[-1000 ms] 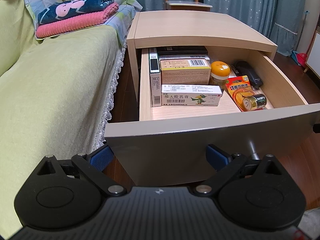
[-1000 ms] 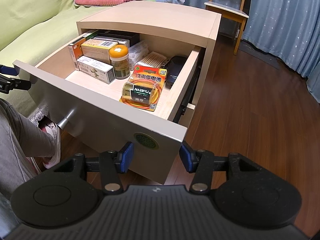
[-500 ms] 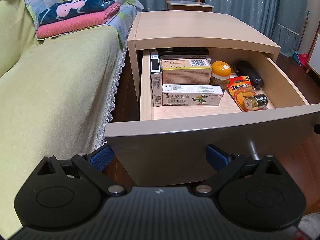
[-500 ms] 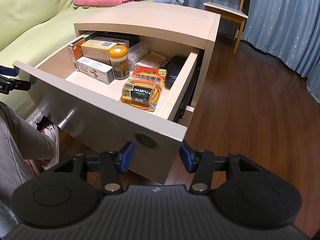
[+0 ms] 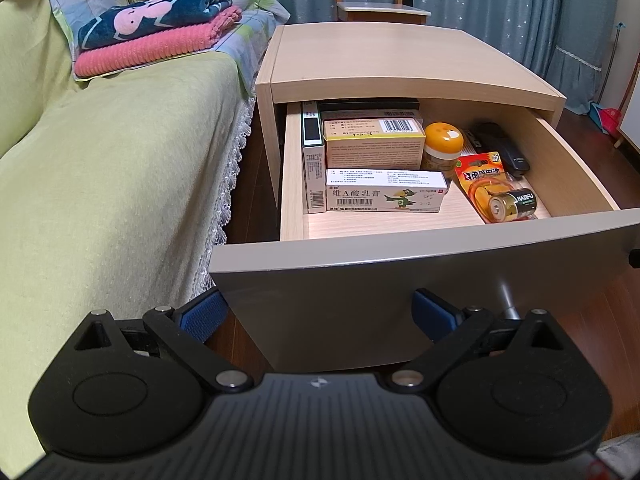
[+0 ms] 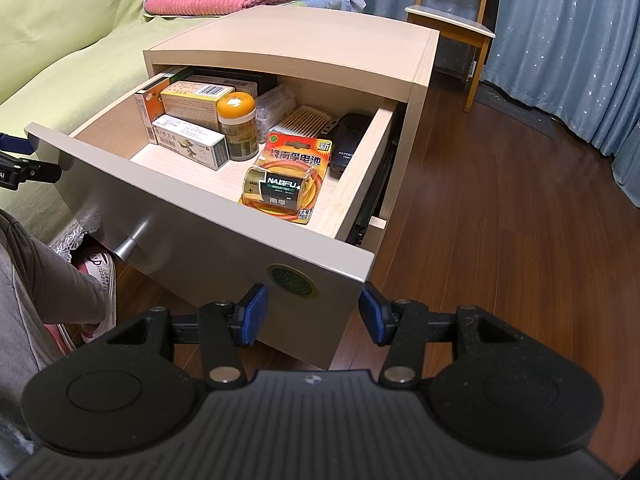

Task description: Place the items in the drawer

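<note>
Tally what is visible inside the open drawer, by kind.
Printed cardboard boxes: 4
Orange-lidded jar: 1
Orange battery blister pack: 1
Black handheld electric device: 1
Cotton-swab pack: 1
Clear plastic pack: 1
Total: 9, leaving out an unclear dark item at the back.

We see the drawer (image 5: pixel 400 220) pulled out of the nightstand (image 5: pixel 400 56). On its wooden floor lie a white medicine box (image 5: pixel 386 197), a battery pack (image 5: pixel 496 190), an orange-capped jar (image 5: pixel 443 142), a beige box (image 5: pixel 374 142) and a black device (image 5: pixel 502 148). The nightstand stands on dark wood floor (image 6: pixel 500 220).
</note>
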{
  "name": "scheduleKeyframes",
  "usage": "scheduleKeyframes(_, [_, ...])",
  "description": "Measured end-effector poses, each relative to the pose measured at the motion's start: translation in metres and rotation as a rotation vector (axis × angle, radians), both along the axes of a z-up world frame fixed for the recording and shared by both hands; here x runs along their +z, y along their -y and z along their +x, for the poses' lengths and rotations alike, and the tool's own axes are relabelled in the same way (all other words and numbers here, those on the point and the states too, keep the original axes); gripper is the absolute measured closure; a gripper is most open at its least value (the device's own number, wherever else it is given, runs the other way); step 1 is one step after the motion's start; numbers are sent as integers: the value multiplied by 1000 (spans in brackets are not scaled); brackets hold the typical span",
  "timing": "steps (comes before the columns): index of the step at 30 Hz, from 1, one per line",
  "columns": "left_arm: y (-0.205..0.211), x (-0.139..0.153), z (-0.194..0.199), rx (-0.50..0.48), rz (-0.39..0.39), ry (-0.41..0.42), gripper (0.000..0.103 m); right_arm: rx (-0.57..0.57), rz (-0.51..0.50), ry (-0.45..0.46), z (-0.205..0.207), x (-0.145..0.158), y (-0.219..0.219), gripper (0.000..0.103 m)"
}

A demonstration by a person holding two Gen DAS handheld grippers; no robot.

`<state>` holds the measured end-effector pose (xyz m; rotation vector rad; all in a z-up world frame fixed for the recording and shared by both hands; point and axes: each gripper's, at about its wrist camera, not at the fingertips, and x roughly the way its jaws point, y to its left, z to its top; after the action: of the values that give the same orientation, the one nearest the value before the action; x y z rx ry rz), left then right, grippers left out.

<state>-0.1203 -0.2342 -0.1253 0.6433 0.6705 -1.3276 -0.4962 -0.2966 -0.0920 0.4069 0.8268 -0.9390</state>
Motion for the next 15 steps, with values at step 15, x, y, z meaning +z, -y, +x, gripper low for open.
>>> scheduleKeyframes(15, [-1, 0, -1, 5, -3, 3, 4, -4, -2, 1, 0, 0, 1, 57])
